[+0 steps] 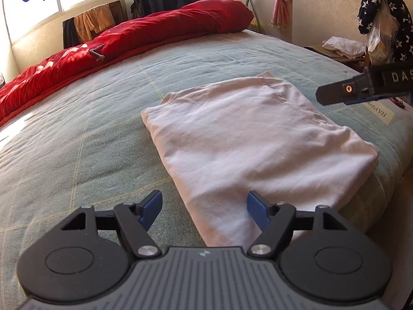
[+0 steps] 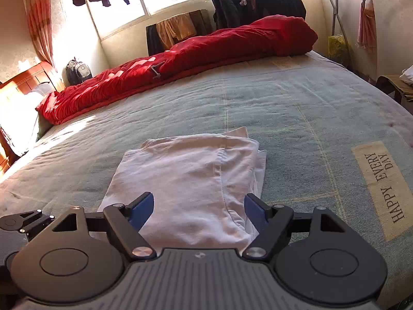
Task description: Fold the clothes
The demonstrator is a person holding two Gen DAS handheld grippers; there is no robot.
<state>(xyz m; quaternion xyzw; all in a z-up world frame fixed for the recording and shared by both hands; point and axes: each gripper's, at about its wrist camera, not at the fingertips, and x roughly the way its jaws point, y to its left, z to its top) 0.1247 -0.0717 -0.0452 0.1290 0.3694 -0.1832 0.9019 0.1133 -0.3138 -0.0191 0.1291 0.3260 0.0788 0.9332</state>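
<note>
A white garment [image 1: 258,139] lies folded into a rough rectangle on the pale green bedspread [image 1: 90,129]. My left gripper [image 1: 204,208] hovers open over the garment's near left corner, nothing between its blue pads. The right gripper [image 1: 335,94] pokes in from the right edge of the left wrist view, above the garment's far right side. In the right wrist view the same white garment [image 2: 185,180] lies just ahead, and my right gripper [image 2: 198,209] stands open above its near edge. Part of the left gripper [image 2: 23,219] shows at the lower left.
A red duvet [image 2: 206,54] is bunched along the bed's far side. Dark jackets [image 2: 255,2] hang on a rack by the window. A backpack [image 2: 77,71] sits by the wooden headboard [image 2: 23,82]. A "HAPPY EVERY DAY" label [image 2: 384,188] marks the bedspread at right.
</note>
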